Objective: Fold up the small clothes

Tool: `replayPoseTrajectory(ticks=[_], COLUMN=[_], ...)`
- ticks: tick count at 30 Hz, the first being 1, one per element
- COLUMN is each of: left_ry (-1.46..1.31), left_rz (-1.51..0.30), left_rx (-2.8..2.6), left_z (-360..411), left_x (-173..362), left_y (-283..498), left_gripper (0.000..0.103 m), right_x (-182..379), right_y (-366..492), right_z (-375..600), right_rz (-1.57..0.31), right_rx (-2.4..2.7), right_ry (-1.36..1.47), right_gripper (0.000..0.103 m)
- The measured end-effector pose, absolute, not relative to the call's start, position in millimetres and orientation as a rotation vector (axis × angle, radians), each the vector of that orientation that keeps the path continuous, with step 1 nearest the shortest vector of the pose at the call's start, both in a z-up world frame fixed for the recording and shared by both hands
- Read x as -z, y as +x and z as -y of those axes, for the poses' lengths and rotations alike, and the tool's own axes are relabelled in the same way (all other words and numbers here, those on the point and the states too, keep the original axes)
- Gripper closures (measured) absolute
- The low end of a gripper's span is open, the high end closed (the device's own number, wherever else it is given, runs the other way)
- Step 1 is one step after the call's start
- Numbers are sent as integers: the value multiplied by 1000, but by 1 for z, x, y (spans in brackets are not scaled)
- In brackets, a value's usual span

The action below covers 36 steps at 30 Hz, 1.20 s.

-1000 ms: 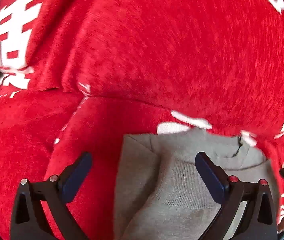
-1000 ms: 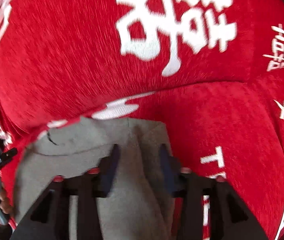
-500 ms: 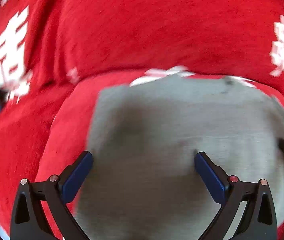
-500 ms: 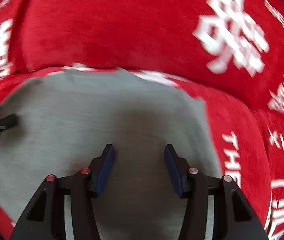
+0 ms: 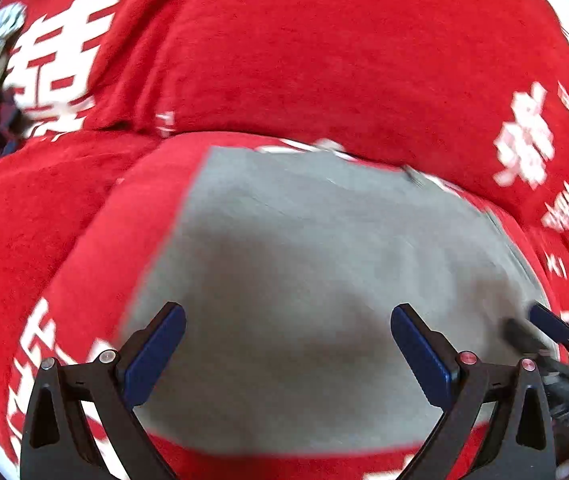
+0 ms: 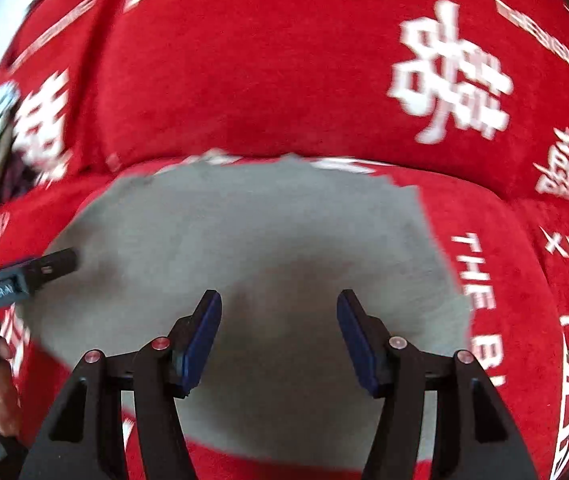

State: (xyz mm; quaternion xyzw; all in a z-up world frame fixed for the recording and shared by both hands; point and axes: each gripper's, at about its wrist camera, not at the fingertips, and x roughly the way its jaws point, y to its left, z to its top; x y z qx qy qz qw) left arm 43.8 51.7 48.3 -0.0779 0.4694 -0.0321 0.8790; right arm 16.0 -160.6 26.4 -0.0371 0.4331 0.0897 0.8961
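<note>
We see a grey knit garment, folded into a rough rectangle, lying flat on a red plush cover with white printed characters. It looks like a sofa or bed, we cannot tell which. The left gripper hovers above the garment's near half, jaws wide, nothing between them. The right gripper hangs over the same cloth further right, jaws moderately apart, also empty. In the right wrist view the other gripper pokes in at the left edge over the garment's left side. Both views are motion-blurred, so seams and edges are hard to read.

Step in hand, our judgement: between folds, with both grippers released above the cloth. The garment already looks compact, so the task seems well along. The next move likely calls for either pinching one side edge to fold it across once more, or smoothing and leaving it. Soft knit may slip or bunch if grabbed through more than one layer.
</note>
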Motion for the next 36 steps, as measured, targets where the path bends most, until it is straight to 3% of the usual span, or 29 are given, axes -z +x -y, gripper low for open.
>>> replayPoseTrajectory(ticks=[5,10,15,19,28,36], left_ry=[-75,-69,-163,-128,-600,-866], left_rz=[-1020,-1006,-969,-1024,-984,-934], left_rx=[24,-2,14,-23,39,214], left_z=[-48,-66,-73,-71,-151,-168], left_x=[-17,-23,-35,-16,-17,-3], left_y=[35,22,-4,-9,-50,-18], left_gripper=[0,0,0,0,0,1], right_x=[-3,-9,-26,-4,-34,-34], right_y=[7,-4,-31,-31,-46,-43], right_z=[200,247,238,231,237,196], right_rz=[-935,-949,-880,-952,-879,-895], right_rx=[-93,-24,-55,-45,-62,-138], right_ry=[-36,39,35,-4,46,3], right_gripper=[39,39,37,37,37,37])
